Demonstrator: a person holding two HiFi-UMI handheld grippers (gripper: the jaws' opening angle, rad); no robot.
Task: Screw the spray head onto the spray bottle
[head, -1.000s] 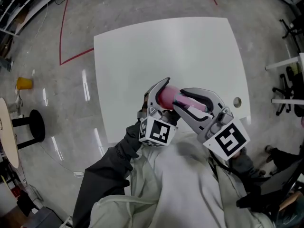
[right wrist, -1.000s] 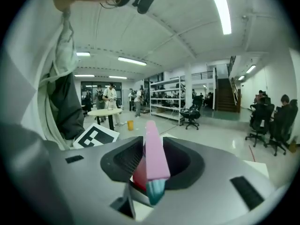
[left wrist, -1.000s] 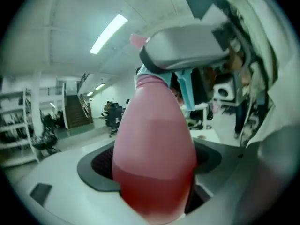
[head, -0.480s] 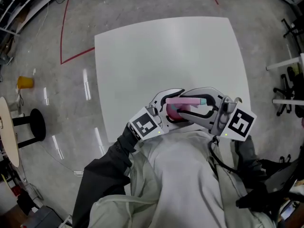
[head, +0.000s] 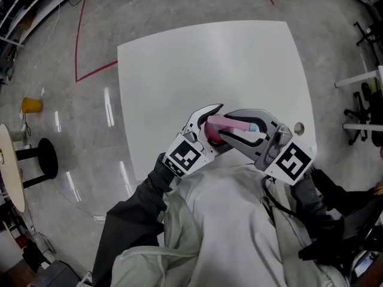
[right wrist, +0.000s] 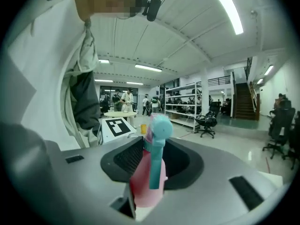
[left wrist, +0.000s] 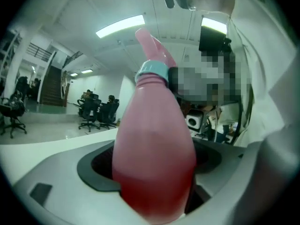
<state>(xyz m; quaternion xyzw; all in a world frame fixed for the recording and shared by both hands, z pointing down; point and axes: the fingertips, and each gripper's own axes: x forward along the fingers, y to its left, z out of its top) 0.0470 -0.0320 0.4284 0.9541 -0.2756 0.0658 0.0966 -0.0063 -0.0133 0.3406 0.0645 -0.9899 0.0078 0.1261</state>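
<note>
Since a sec ago both tools have rolled some, the L one more, but stay facing each other over the white table's [head: 179, 58] near edge. L tool [head: 206, 119] clamps the body of the pink plastic spray bottle [left wrist: 152, 149]. R tool [head: 234, 127] is clamped on the pink spray head w/ teal trigger [right wrist: 152, 168], which sits at the bottle neck. Risk, imo: threads cross if the axes tilt apart, or the smooth bottle spins in the L pads.

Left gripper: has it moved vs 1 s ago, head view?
Yes, slightly. The left gripper has rolled, and its marker cube sits a little further left along the table's near edge, still clamped on the pink spray bottle.
</note>
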